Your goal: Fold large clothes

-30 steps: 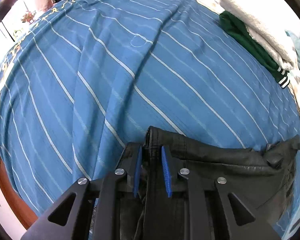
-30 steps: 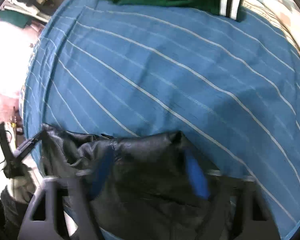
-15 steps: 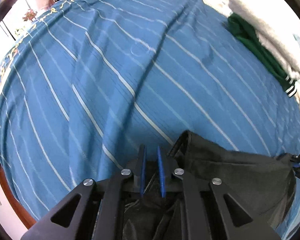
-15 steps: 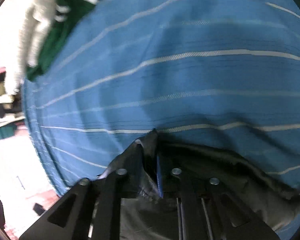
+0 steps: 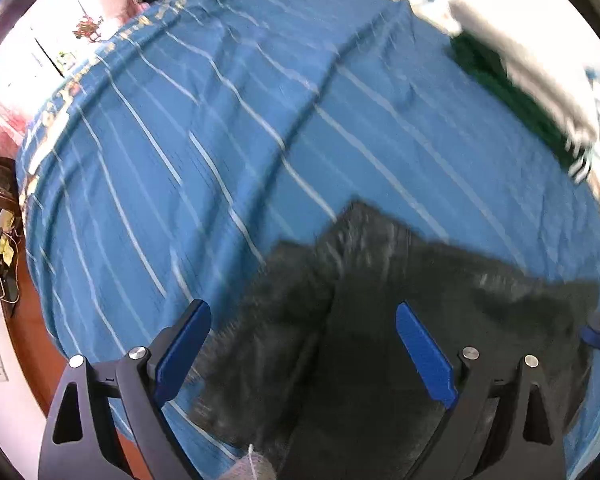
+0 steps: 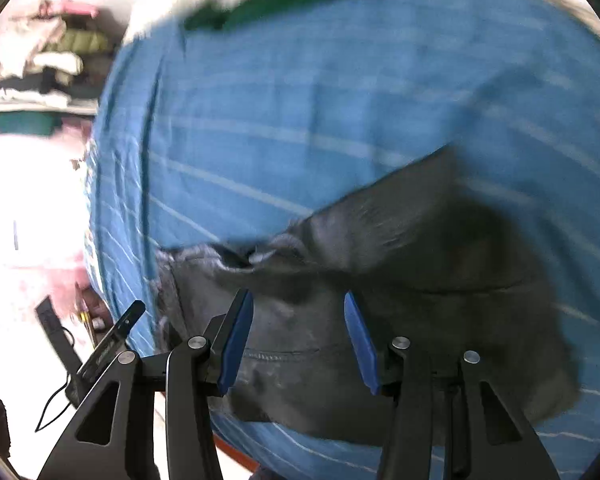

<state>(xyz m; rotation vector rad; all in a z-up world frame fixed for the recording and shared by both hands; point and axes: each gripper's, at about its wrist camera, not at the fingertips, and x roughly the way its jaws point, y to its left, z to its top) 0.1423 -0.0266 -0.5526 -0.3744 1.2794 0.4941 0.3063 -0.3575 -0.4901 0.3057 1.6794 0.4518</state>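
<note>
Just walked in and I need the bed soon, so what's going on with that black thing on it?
A person with a gripper in each hand is folding a black leather-looking garment on the blue striped bedspread. Right now both the left gripper and the right gripper are opening, their blue pads clear of the garment, which lies loose on the bed beneath them. A green and white pile sits at the bedspread's far edge. The frames are blurred, so how far the folding has got is unclear.
</note>
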